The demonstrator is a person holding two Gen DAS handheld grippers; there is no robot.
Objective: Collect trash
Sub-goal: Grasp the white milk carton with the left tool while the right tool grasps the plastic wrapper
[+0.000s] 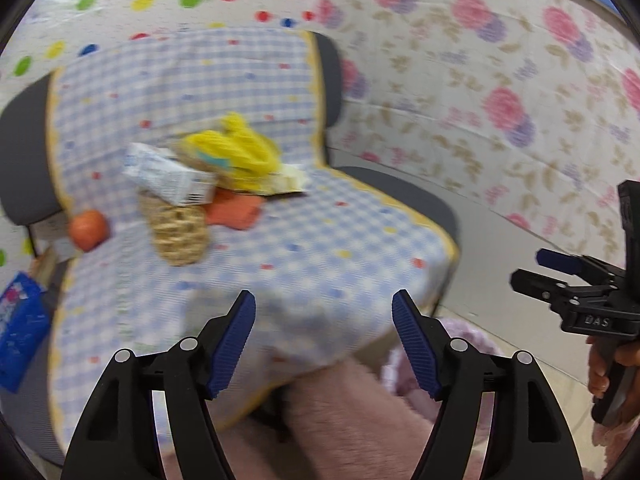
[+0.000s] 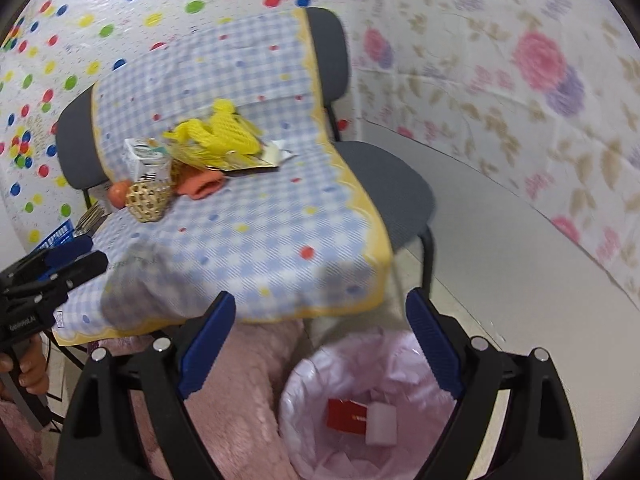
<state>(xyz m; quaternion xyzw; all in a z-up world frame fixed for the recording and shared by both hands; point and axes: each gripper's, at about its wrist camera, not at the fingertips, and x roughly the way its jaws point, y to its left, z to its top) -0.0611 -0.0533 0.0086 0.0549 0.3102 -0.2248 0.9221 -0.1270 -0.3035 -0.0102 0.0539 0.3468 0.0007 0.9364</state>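
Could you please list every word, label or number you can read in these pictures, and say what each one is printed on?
"DAS": raised letters on the right gripper body, left wrist view.
Raised lettering on the left gripper body, right wrist view: too blurred to read.
White carton: print and a barcode, blurred.
Red card in the pink-lined bin: a small mark, illegible.
Blue packet: print blurred.

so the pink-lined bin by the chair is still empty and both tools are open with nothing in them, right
Not quite: the bin is not empty. The right wrist view shows a red card or packet and a white block lying at the bottom of its pink liner. The rest holds: the left tool and the right tool are both open with nothing between their blue pads.
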